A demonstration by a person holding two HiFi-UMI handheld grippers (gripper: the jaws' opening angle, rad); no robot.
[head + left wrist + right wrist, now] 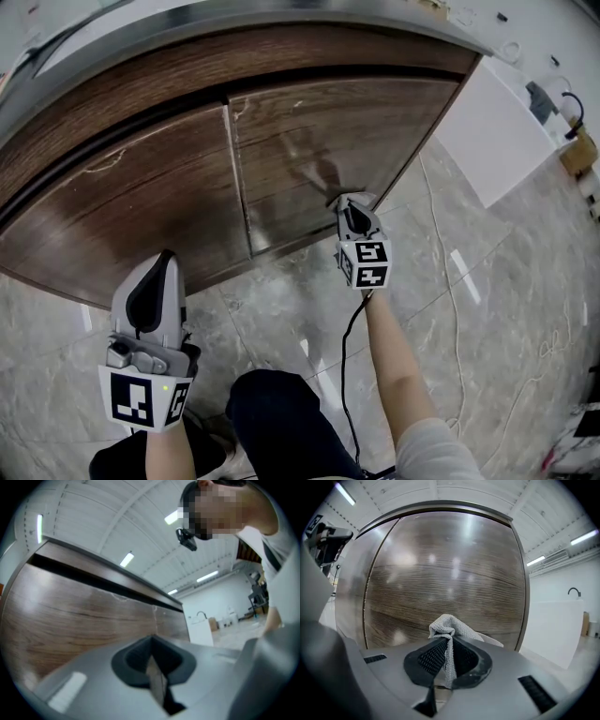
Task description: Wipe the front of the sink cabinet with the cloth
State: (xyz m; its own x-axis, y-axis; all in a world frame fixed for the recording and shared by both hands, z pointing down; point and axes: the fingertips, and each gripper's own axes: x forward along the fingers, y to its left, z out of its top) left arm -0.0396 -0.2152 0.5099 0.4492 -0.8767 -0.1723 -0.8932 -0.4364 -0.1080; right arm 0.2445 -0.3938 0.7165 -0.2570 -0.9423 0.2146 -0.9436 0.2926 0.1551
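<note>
Right hand-held gripper [447,656], clamped on the cloth [449,625], at the cabinet door [309,150] mid-frame; left hand-held gripper [154,663] closed, empty. Wiping apparently underway; next, a sideways sweep.

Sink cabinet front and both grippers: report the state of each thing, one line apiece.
Left cabinet door: shut.
Right cabinet door: shut, glossy with reflections.
Cloth: bunched, pinched in the right gripper's jaws, at the right door's lower part; contact unclear.
Right gripper: jaws shut on the cloth.
Left gripper: jaws together, holding nothing, away from the doors.
</note>
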